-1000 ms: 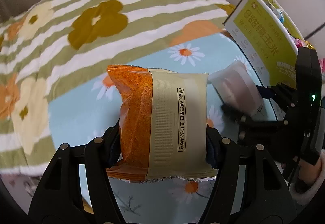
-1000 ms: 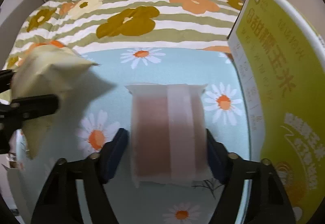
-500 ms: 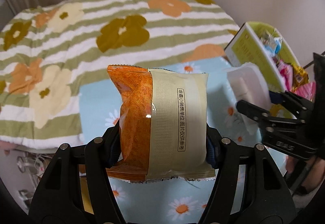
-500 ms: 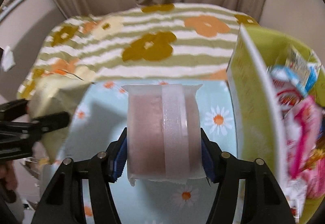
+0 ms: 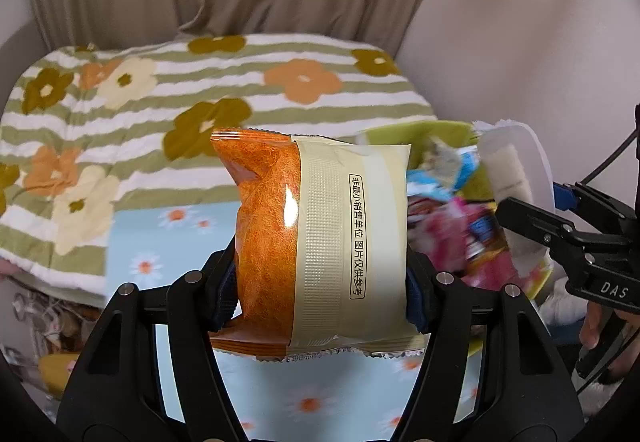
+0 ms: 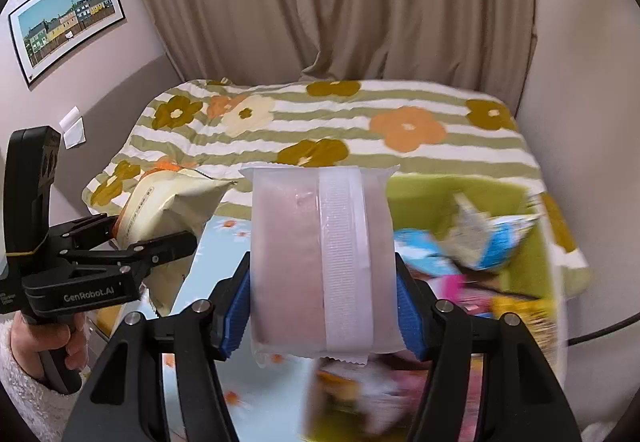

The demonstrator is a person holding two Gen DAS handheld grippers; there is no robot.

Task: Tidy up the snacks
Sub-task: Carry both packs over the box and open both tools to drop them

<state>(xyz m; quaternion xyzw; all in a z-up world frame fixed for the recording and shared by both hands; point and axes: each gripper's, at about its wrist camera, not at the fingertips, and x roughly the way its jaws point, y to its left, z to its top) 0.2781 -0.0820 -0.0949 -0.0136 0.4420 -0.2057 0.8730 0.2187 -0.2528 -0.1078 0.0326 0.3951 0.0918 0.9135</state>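
A: What is held by the left gripper (image 5: 320,274)?

B: An orange and cream snack packet (image 5: 316,242) is clamped between its jaws, the pads pressed against both sides. It is carried in the air above the near edge of the pale blue daisy cloth (image 5: 168,238).

A: And the right gripper (image 6: 324,306)?

B: Its jaws are closed on a frosted white packet (image 6: 320,262) with a pinkish filling, held upright (the bottom seam hangs free below the blue pads).

A: Where is the box seen?

B: A yellow-green box (image 6: 440,197), filled with blurred bright wrappers, is seen at the right edge of the striped flowered bedspread (image 6: 360,113). The white packet is held just left of it, above its near corner.
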